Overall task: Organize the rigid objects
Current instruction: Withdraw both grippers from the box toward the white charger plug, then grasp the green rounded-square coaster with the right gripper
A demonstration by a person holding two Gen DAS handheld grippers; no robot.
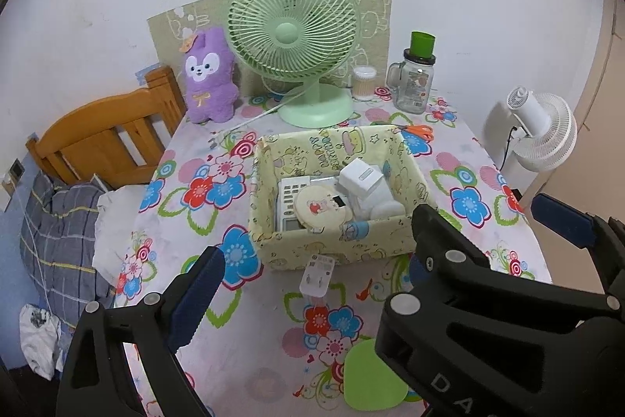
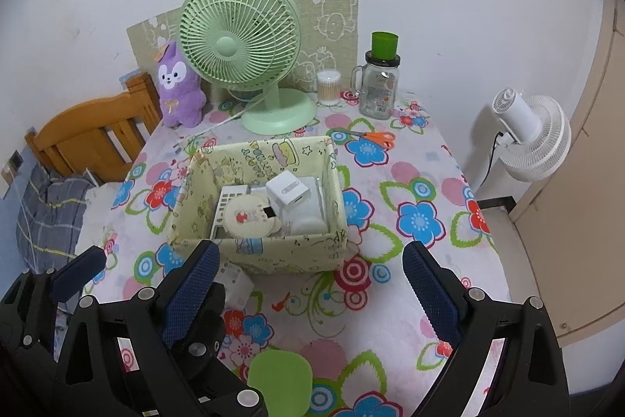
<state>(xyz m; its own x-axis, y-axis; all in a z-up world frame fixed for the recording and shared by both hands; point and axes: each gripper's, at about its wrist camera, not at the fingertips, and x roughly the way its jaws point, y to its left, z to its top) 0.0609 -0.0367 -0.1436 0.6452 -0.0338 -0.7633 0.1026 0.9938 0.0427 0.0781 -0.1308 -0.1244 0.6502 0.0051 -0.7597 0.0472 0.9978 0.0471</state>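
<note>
A pale yellow cartoon-print box (image 1: 336, 241) (image 2: 289, 256) stands mid-table. It holds a white calculator (image 1: 287, 206), a round cartoon mirror (image 1: 320, 208) (image 2: 250, 215), a white charger cube (image 1: 361, 178) (image 2: 287, 192) and other white items. A white plug adapter (image 1: 318, 274) (image 2: 234, 284) lies on the cloth just in front of the box. A light green flat piece (image 1: 371, 376) (image 2: 281, 380) lies near the front edge. My left gripper (image 1: 312, 284) is open and empty above the adapter. My right gripper (image 2: 312, 284) is open and empty, right of the left one.
A green desk fan (image 1: 297, 42) (image 2: 242, 45), a purple plush (image 1: 209, 77), a cotton swab jar (image 1: 364, 83), a glass jar with a green cup (image 1: 416, 77) and orange scissors (image 1: 418, 131) (image 2: 375, 137) stand behind the box. A wooden headboard (image 1: 105, 139) is left, a white fan (image 1: 543, 131) right.
</note>
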